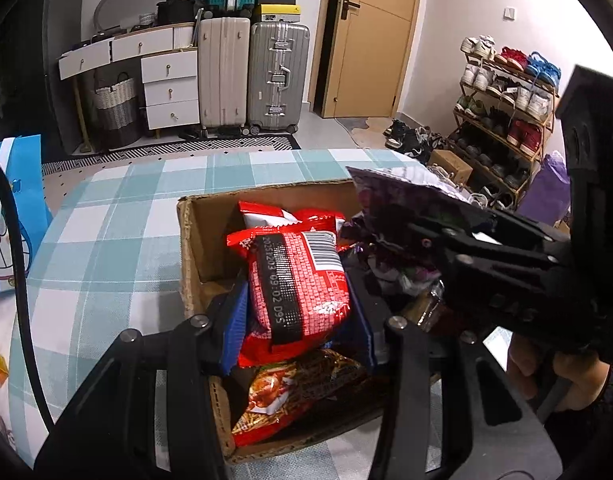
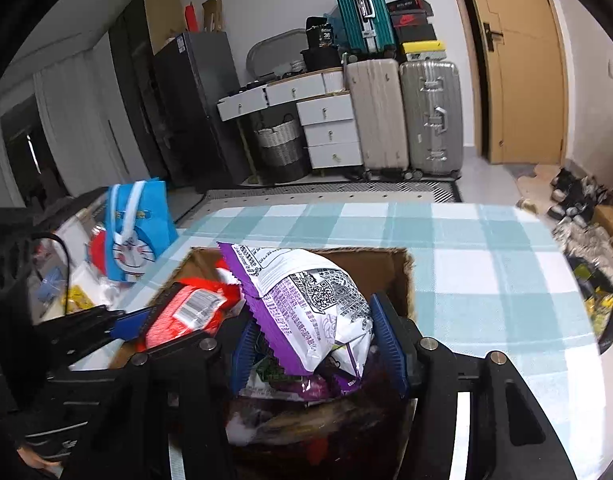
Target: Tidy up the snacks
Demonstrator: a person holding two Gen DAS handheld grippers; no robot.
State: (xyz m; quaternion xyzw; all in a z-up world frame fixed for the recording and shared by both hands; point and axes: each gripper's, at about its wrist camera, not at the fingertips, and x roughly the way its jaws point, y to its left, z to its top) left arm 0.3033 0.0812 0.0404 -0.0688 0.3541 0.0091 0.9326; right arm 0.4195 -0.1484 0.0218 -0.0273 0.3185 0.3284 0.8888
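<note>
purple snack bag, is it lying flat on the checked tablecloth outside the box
No, the purple snack bag is held between the blue pads of the right tool, above the open cardboard box.

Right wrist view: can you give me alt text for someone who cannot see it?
The right gripper grips a purple and white snack packet over an open cardboard box on a blue checked tablecloth. At left, the left gripper holds a red snack packet over the same box. Suitcases and a door stand behind.
</note>
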